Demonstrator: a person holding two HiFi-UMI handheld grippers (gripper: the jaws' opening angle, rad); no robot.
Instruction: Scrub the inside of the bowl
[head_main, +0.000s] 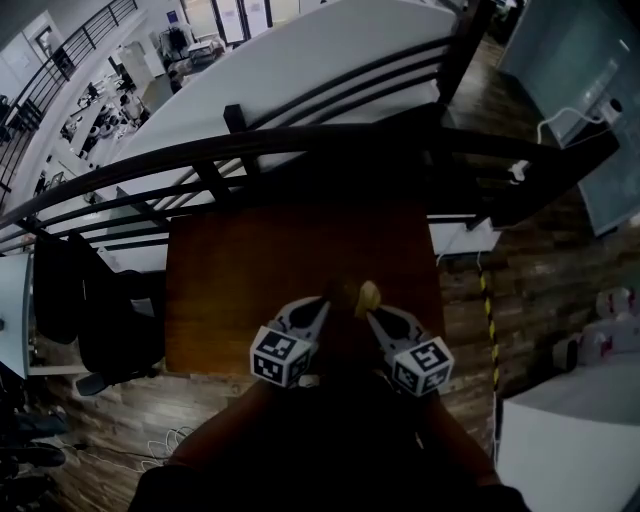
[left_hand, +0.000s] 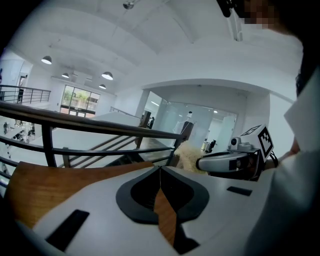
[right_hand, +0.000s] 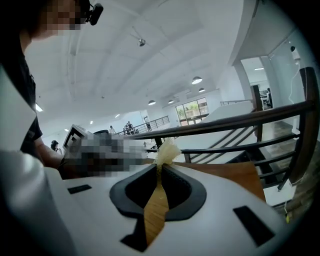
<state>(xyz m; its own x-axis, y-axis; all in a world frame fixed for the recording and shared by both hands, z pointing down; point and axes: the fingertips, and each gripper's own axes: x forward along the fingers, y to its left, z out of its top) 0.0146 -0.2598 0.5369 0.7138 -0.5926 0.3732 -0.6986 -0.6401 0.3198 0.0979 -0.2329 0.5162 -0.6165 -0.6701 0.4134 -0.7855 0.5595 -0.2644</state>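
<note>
Jaws of the left gripper (left_hand: 160, 169) are pressed fully together with nothing between them. Only the brown wood of the bench (head_main: 250, 270) shows through the slit below the tips. This gripper hangs over the near edge of the bench, a little left of the middle, and it touches nothing. I judge it is kept shut and free so that it can later steady the bowl while the other side works.

The right gripper (right_hand: 160, 167) is just beside it, also over the near edge of the bench and slightly right of the middle. Its jaws are closed on a pale, fibrous scrubber (right_hand: 168, 149). The tuft stands out past the tips, which seems sensible to me, because the loose end must reach a curved surface while the jaws stay away from it. Both grippers point forward and somewhat down toward the bench top – a posture of approach, I think, not of scrubbing.

The bowl itself I cannot find in any view. The part of the bench ahead of the tips is dark in the head view, and a dim shape beside the scrubber is too unclear to name. So the scrubbing is, in my judgement, not yet begun.
</note>
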